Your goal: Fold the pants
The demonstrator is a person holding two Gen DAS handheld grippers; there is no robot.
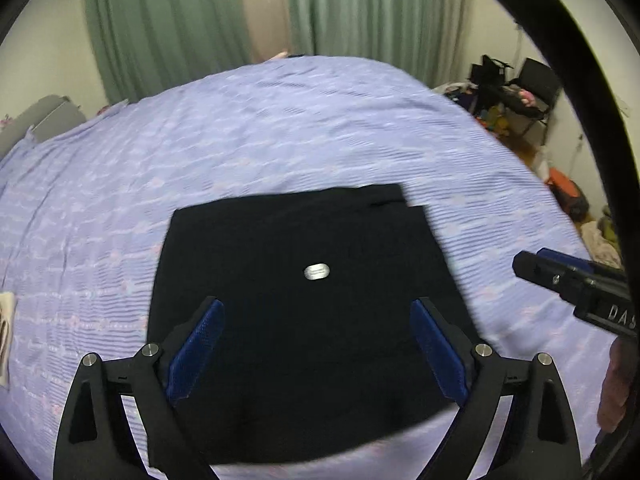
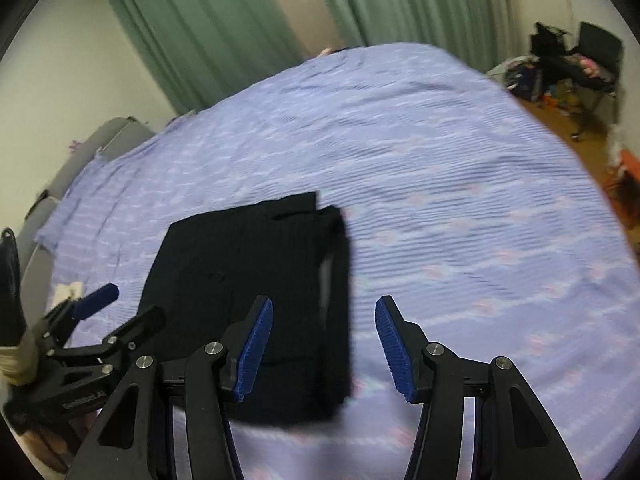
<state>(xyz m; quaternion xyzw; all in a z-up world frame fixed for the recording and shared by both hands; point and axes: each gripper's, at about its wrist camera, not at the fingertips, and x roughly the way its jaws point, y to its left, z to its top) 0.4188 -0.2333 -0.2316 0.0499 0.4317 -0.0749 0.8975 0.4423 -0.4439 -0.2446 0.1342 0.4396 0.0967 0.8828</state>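
— One pair of black pants (image 1: 304, 320) lies folded flat on the purple bed (image 1: 280, 128).
— How many grippers?
— Two. The left gripper (image 1: 316, 316) hangs above the pants, fingers wide apart, holding nothing. The right gripper (image 2: 324, 316) is spread open and empty too.

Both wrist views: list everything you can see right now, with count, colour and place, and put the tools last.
pants: one, black, folded into a rectangle on the bed, near edge
metal tag: one, silver, on top of the pants
bed cover: one, lilac with pink pattern, covering the bed
curtains: green, on the far wall
chair: one, black, far right corner amid clutter
headboard: grey, left of the bed
left tool: open, above the pants, holding nothing
right tool: open, above the pants' right edge, holding nothing
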